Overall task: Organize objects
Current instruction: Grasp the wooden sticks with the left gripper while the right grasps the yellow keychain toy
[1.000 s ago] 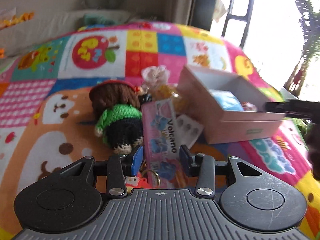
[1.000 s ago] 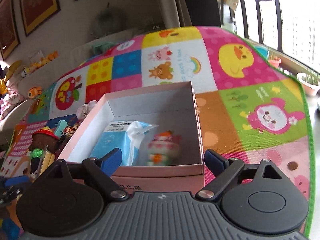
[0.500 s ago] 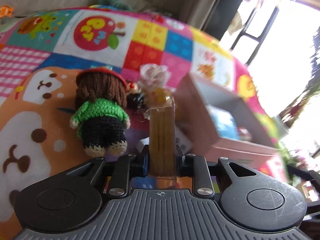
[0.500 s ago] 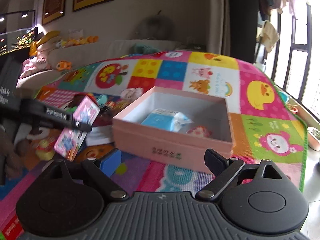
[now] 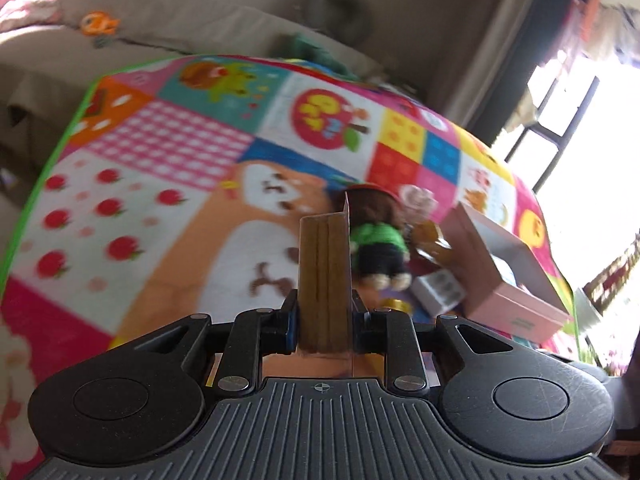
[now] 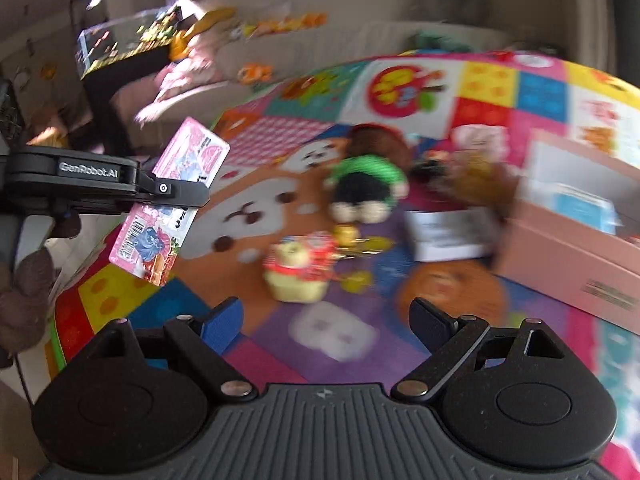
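Observation:
My left gripper (image 5: 323,320) is shut on a flat pink card pack (image 5: 325,276), seen edge-on in the left wrist view and held in the air above the play mat. The right wrist view shows the pack's pink printed face (image 6: 172,200) in the left gripper (image 6: 176,192) at far left. My right gripper (image 6: 326,326) is open and empty above the mat. A knitted doll (image 6: 366,184) in a green top lies on the mat, also in the left wrist view (image 5: 378,240). The open pink box (image 6: 576,240) stands at right, holding a blue packet (image 6: 580,206).
A small yellow and red toy (image 6: 300,268), a gold keychain (image 6: 352,240) and a white blister pack (image 6: 444,236) lie on the mat between the doll and the box. A sofa (image 5: 168,28) runs along the far edge. The mat's green border (image 5: 48,160) is at left.
My left gripper closed on the pink card pack and lifted it up and left off the mat. My right gripper pulled back from over the box and swung left, staying open.

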A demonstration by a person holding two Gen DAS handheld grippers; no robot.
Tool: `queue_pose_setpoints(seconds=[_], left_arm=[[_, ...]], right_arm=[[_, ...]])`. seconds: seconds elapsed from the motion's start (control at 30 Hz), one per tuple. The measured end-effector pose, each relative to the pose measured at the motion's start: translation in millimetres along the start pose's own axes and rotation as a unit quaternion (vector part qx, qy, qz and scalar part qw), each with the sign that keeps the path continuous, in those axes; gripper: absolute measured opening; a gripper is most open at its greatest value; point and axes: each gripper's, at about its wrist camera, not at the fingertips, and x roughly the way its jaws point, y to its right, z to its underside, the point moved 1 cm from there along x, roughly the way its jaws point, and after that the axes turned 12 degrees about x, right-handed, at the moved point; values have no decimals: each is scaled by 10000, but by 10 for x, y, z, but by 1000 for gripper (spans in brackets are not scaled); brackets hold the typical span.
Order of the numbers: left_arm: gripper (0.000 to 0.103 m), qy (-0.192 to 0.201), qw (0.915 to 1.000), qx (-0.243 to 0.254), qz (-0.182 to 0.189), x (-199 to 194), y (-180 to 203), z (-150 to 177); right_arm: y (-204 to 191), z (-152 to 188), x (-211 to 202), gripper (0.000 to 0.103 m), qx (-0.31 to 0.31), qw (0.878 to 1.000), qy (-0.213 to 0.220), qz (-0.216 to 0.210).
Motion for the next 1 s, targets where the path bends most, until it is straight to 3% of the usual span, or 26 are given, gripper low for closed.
queue_pose_setpoints(seconds=[0.1,0.13,0.17,0.2,0.23,0.33,0.47,0.67,0.73,0.83,0.93,1.0], left_arm=[[27,15,9999,-138,41,-26,-113,55],[27,22,9998,-162,76,-30,-128,73],[27,25,9998,-179,120,-27,-137,88],[27,22,9997,-191,165,-18,-138,102],[27,15,9996,-196,213,-12,-130,118],[27,-63,9990,-173,407,56,-45,165],[27,-222,9962,-54,837,206,204,223],[27,-605,9830,404,1685,504,849,302],[27,-713,9786,594,1839,590,1052,340],[27,-887,9778,842,1700,687,1217,398],[30,-1019,9809,1065,1267,716,1231,446],[32,-975,9807,1184,1211,686,1206,458]], right_arm=[[-162,-73,313,78,-133,9997,-189,127],[-187,-94,398,65,-157,9994,-258,184],[-205,-112,450,61,-179,9991,-262,278],[-225,-126,460,47,-265,9988,-189,377],[-233,-134,444,41,-345,9984,-252,377],[-115,-63,250,41,-412,9980,-315,353],[241,201,-128,41,-456,9957,-481,640],[749,532,-801,42,-180,9931,-524,1037],[900,610,-937,54,-11,9908,-413,1290],[1065,687,-1053,69,181,9837,-173,1782],[1194,725,-1075,78,477,9831,-72,1763],[1229,753,-1069,81,585,9832,30,1727]])
